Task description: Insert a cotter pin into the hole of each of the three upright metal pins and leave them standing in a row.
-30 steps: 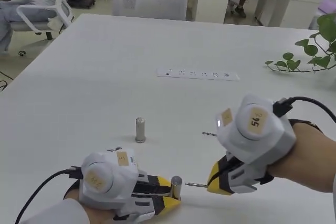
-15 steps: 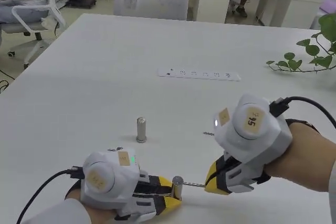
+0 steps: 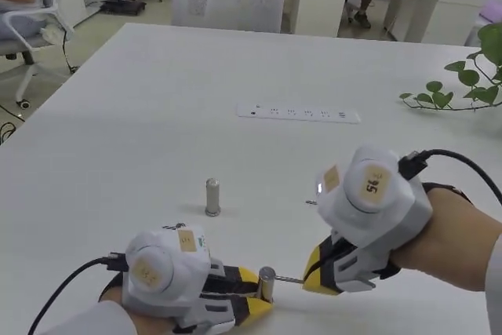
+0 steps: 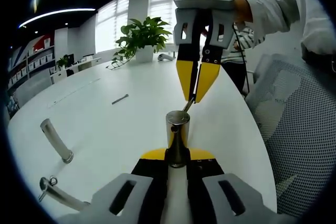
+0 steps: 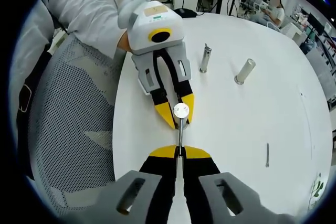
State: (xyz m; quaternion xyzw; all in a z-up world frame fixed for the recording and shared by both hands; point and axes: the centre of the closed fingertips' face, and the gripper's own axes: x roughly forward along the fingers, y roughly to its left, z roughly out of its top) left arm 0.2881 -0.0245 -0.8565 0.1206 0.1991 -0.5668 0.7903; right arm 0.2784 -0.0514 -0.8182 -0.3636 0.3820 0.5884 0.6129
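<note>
My right hand-held gripper (image 3: 308, 282) edged left, pinching cotter (image 3: 289, 278); left hand-held gripper (image 3: 256, 293) clamps second pin (image 3: 266, 277); third pin (image 3: 212, 196), centre-frame, waits.

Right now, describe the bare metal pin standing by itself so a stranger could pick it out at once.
On the white table, look between the power strip and the left gripper. A short grey metal pin stands upright there, alone. Nothing touches it and its top looks bare; the held pin sits in the left gripper's jaws, and the fitted pin carries a cotter pin.
</note>
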